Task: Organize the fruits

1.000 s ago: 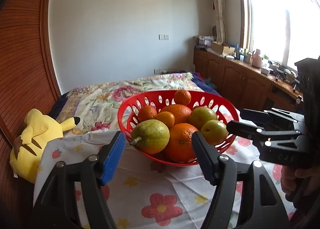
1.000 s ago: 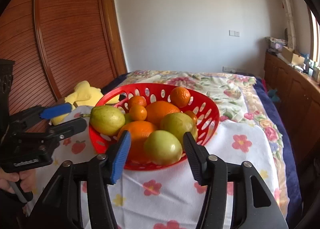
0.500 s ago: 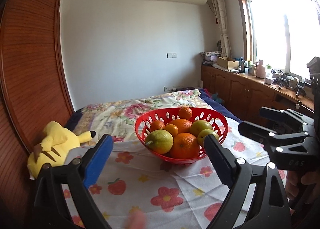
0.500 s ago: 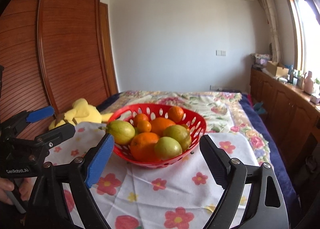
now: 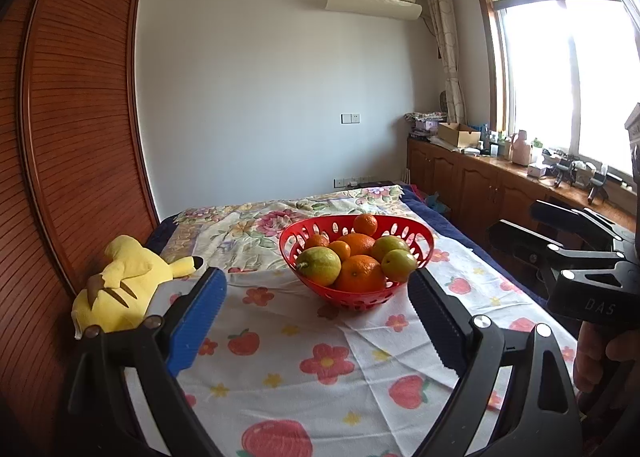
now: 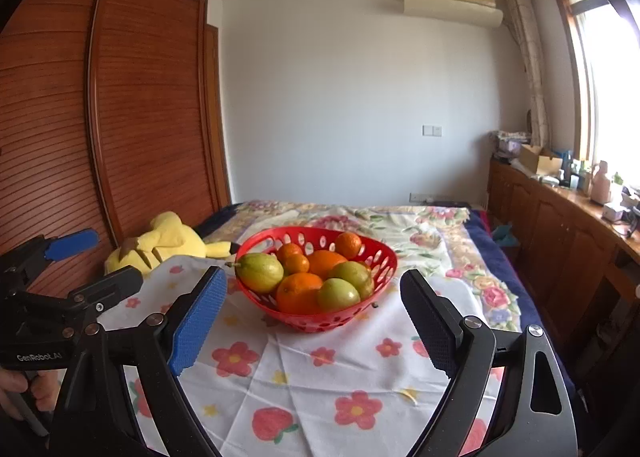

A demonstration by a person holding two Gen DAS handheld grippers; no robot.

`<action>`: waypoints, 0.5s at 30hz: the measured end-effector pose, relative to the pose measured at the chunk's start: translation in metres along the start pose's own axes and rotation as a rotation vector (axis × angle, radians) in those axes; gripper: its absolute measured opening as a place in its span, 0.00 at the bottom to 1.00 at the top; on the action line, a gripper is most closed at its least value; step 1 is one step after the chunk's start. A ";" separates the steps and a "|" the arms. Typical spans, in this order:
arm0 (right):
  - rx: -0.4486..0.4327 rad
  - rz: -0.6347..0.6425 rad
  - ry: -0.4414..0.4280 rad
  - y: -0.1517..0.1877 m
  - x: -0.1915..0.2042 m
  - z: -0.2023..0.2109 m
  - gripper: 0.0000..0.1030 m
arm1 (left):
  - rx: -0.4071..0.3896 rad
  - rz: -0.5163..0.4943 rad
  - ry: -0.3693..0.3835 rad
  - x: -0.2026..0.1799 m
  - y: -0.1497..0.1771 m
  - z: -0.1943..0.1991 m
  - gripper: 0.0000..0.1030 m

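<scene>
A red slotted basket [image 5: 420, 227] stands on a white flowered cloth [image 5: 320, 337], piled with several oranges [image 5: 358, 277] and green pears [image 5: 320, 265]. It also shows in the right wrist view [image 6: 380, 253], with a pear [image 6: 260, 271] at its left and an orange [image 6: 300, 293] in front. My left gripper [image 5: 316, 297] is open and empty, well short of the basket. My right gripper [image 6: 312, 307] is open and empty, also short of it. Each gripper shows in the other's view: the right one [image 5: 516, 223], the left one [image 6: 104, 261].
A yellow plush toy [image 5: 120, 285] lies at the cloth's left edge by a wooden wardrobe [image 5: 72, 137]. A flowered bedspread [image 5: 256, 221] stretches behind the basket. Wooden cabinets [image 5: 460, 181] with clutter run along the right wall under a window.
Both grippers have pulled back and up from the basket, which now looks smaller and farther. Both sets of jaws stand wider apart. The fruit has not moved.
</scene>
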State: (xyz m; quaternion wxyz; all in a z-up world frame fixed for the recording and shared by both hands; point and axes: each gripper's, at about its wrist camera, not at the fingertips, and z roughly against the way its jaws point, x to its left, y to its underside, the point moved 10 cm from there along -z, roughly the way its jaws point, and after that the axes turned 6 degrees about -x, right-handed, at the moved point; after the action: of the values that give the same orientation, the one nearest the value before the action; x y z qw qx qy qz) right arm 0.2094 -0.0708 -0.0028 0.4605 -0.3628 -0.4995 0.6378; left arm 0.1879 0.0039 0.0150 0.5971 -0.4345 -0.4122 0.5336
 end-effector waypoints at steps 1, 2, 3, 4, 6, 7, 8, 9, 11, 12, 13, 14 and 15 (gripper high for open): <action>-0.008 -0.002 0.010 -0.001 -0.001 0.006 0.87 | -0.001 0.004 0.000 0.000 0.000 0.004 0.90; -0.011 -0.006 0.016 0.000 -0.002 0.009 0.87 | -0.003 0.009 0.001 0.000 0.001 0.007 0.90; -0.011 -0.013 0.018 0.000 -0.004 0.012 0.87 | -0.004 0.013 0.004 0.000 0.001 0.010 0.90; -0.008 -0.018 0.017 0.001 -0.004 0.016 0.87 | -0.004 0.018 0.005 0.000 0.002 0.013 0.90; -0.008 -0.018 0.022 0.001 -0.005 0.021 0.87 | -0.003 0.021 0.002 -0.001 0.004 0.020 0.90; -0.012 -0.014 0.033 0.002 -0.006 0.026 0.88 | -0.002 0.021 -0.001 -0.001 0.006 0.023 0.90; -0.015 -0.011 0.037 0.003 -0.007 0.029 0.87 | 0.001 0.021 -0.005 -0.001 0.008 0.027 0.90; -0.016 -0.010 0.042 0.004 -0.007 0.032 0.87 | 0.002 0.021 -0.006 0.000 0.010 0.029 0.90; -0.016 -0.011 0.051 0.007 -0.008 0.038 0.87 | 0.003 0.026 -0.007 0.001 0.014 0.035 0.90; -0.017 -0.013 0.054 0.009 -0.009 0.041 0.87 | 0.003 0.027 -0.008 0.001 0.016 0.038 0.90; -0.016 -0.015 0.055 0.011 -0.009 0.044 0.87 | 0.002 0.026 -0.011 0.001 0.018 0.040 0.90; -0.015 -0.018 0.057 0.014 -0.009 0.048 0.87 | 0.001 0.025 -0.017 0.001 0.020 0.044 0.90; -0.013 -0.020 0.056 0.015 -0.009 0.050 0.87 | 0.002 0.027 -0.018 0.002 0.022 0.046 0.90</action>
State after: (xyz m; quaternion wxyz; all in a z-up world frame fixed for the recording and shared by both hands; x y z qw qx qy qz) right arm 0.1624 -0.0955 -0.0058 0.4784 -0.3785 -0.4942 0.6193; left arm 0.1379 0.0105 0.0072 0.5864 -0.4347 -0.4111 0.5461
